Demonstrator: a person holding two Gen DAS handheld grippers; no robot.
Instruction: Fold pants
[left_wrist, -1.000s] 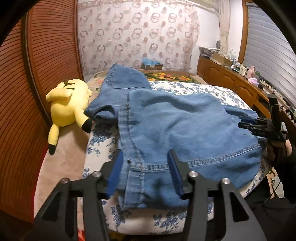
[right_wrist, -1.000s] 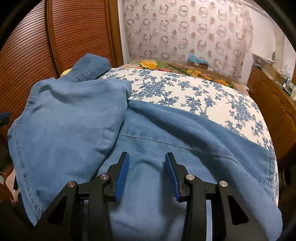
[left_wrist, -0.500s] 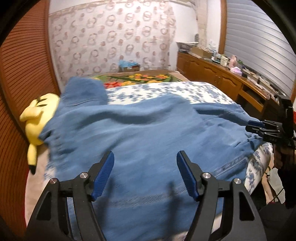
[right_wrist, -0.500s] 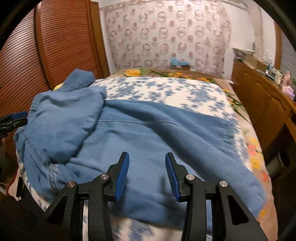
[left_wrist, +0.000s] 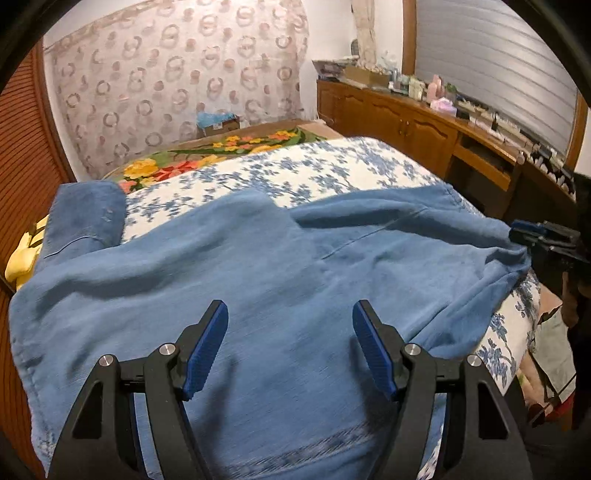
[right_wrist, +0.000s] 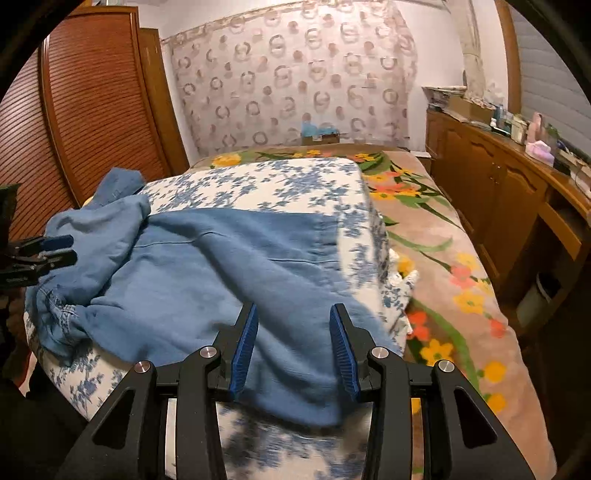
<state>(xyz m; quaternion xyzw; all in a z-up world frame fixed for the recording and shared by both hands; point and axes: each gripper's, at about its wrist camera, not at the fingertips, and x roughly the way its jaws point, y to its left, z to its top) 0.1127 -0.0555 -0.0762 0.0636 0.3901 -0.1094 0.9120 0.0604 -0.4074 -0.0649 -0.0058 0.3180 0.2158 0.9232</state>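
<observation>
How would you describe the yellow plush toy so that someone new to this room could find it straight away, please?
Start at the bed with the blue-flowered white cover, then follow the spread blue jeans to their far left edge beside the slatted wooden wardrobe. Peeking out there is the plush toy, mostly hidden. It is the only bright yellow soft thing with black markings.

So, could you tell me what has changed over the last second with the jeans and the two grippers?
The left gripper let go of the waistband it was pinching, opened wide and pulled back above the jeans. The right gripper also backed away toward the bed's near edge, open and empty. The jeans lie spread on the bed as before, one leg end bunched by the yellow plush toy.
</observation>
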